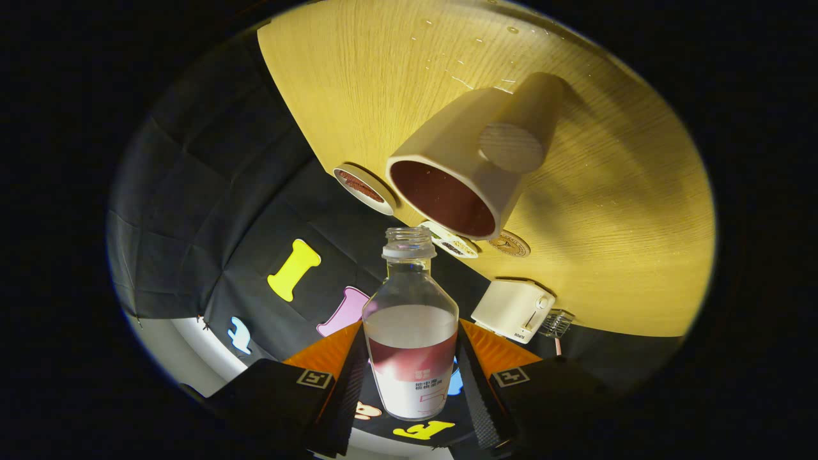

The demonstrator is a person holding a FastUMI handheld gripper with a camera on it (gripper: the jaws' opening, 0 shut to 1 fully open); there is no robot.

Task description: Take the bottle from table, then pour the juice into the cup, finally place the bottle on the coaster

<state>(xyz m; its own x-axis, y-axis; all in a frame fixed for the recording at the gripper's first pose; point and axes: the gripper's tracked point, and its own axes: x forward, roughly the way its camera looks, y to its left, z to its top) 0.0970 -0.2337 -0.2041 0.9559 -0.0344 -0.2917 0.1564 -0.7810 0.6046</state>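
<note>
hand-held gripper [409, 377]: clenched on the bottle, both fingers pressed on its sides
bottle [409, 319]: clear, cap off, held tilted btw the fingers, mouth aimed at the cup; some liquid seen inside
bottle label: white w/ reddish band, small print too blurry to be read
cup [470, 169]: cream, dark reddish inside, w/ handle, stood on the desk [383, 76] just beyond the bottle mouth
coaster [363, 188]: round, white rim, lying beside the cup
white box [514, 308]: small, on desk edge, tiny wording can't be made out
round sticker [510, 244]: near cup, print unreadable
</note>
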